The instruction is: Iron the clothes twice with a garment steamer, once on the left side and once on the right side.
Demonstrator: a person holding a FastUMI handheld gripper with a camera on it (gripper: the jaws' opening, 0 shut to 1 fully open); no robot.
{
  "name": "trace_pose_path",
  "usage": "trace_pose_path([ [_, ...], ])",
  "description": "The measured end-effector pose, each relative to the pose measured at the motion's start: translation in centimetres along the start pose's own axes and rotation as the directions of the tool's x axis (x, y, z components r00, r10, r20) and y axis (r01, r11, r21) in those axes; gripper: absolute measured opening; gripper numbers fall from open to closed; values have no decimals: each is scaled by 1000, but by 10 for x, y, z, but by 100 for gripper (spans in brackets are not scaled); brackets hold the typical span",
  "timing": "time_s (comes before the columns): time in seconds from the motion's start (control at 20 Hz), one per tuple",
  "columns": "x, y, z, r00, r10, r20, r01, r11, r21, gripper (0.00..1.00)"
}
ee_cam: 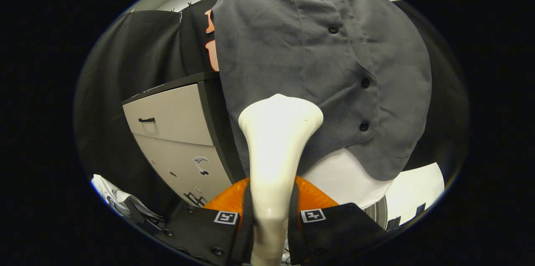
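Behind the scene, a drawer cabinet [175,132] is seen at 9 o'clock. The gripper [269,224] is held level, both fingers clamped on the garment steamer [276,149]. Its long axis is directed toward 12 o'clock, head against the hanging grey shirt [317,69].

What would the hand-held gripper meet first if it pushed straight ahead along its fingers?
Probably the grey shirt. The hand-held gripper is shut on the white steamer, whose head points at the shirt's lower front, left of the button placket. Whether the head already touches the cloth is unclear.
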State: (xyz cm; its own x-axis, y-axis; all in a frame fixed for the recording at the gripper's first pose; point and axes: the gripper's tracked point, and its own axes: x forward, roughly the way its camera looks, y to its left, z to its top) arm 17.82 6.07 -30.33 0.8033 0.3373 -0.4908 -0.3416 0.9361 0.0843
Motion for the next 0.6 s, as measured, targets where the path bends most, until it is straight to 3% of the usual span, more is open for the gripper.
trace_pose_path([
  [0.1, -13, 6, 13, 1000, 17, -1, -17, 1000, -6, 41],
  [0.3, -57, 13, 82, 991, 56, 122, -55, 998, -7, 41],
  [0.6, -139, -23, 202, 942, 58, 331, -62, 998, 0, 40],
])
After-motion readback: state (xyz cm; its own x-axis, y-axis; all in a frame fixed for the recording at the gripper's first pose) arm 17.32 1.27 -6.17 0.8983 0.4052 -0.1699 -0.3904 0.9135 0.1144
